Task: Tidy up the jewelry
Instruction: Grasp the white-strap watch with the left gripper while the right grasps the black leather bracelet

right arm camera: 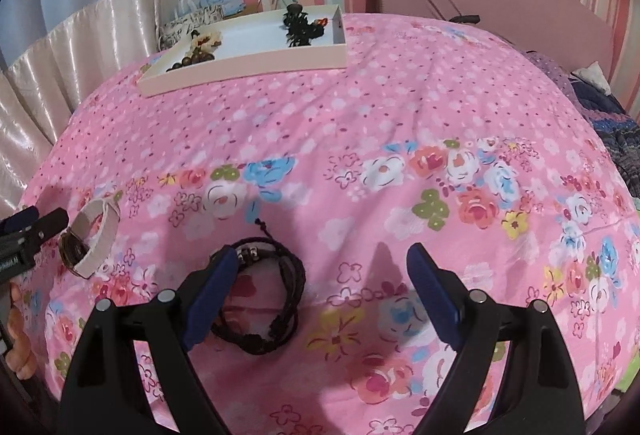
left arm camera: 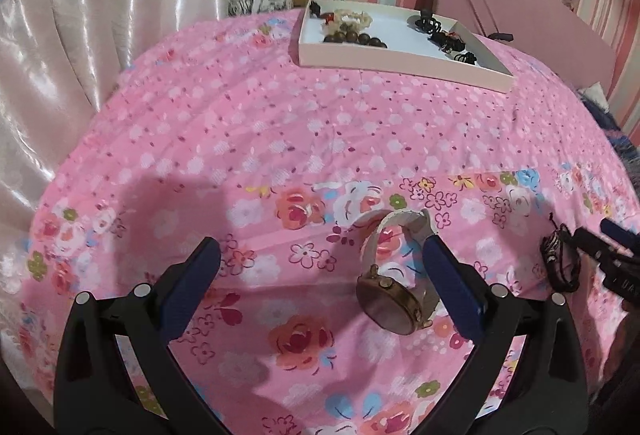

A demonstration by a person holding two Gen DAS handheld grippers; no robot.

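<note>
Grippers, left (left arm camera: 320, 255) and right (right arm camera: 322, 265), gape; round-faced watch (left arm camera: 394, 299), braided bracelet (right arm camera: 262, 299) ungripped.

Pink flowered bedspread (left arm camera: 280, 123), slightly wrinkled. Far side: shallow tray (left arm camera: 360, 61). Near side: watch (left arm camera: 394, 289) with pale strap, and just right of it a dark braided bracelet (right arm camera: 260, 299).

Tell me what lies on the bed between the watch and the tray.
Nothing: only bare pink floral bedspread runs from the watch up to the tray. The left wrist view shows it best; the right wrist view agrees.
</note>
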